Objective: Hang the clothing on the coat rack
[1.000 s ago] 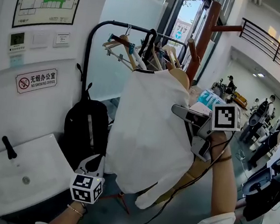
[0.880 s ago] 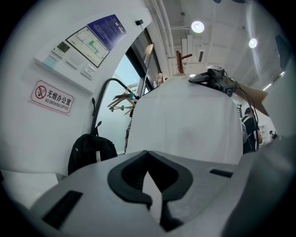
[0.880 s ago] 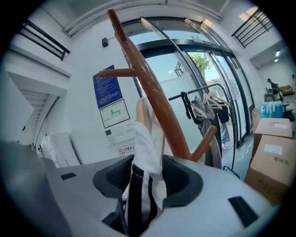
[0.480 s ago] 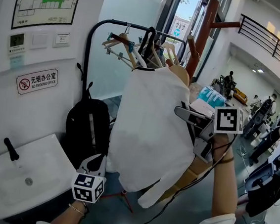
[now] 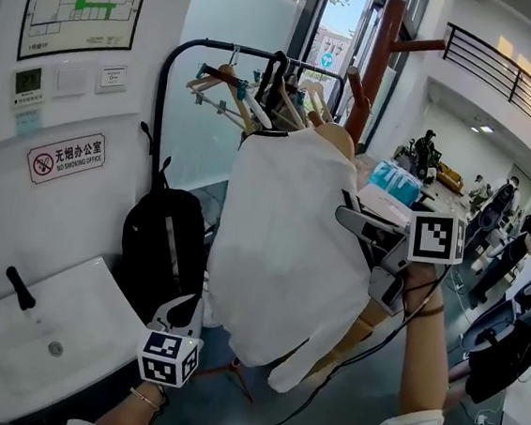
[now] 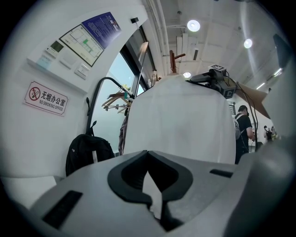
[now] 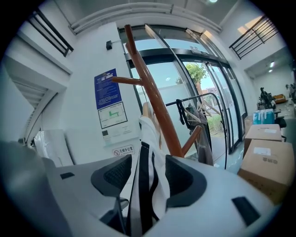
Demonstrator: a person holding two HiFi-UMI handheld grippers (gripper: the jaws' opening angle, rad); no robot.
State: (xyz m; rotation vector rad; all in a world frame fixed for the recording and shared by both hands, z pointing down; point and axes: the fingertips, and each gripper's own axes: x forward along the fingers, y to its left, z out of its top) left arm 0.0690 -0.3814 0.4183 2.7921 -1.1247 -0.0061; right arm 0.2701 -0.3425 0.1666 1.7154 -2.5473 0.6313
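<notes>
Your right tongs [image 7: 141, 176] just opened wider, collar [image 7: 147, 152] slack between; left tongs [image 6: 150, 185] pinch hem [image 6: 155, 203] of white shirt [image 5: 281, 246]; floppy, light, hold collar

Bright daylight from the glass doors [image 5: 334, 25] — fisheye corners black, focus sharp.

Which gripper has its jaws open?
The right gripper: jaws have just been opening, apart around the white garment's black-trimmed edge. The left gripper's are shut.

Hangers [image 5: 225, 76] crowd behind shirt [image 5: 281, 246]; backpack [image 5: 158, 243], wall [image 5: 76, 220] close left; right roomier.
</notes>
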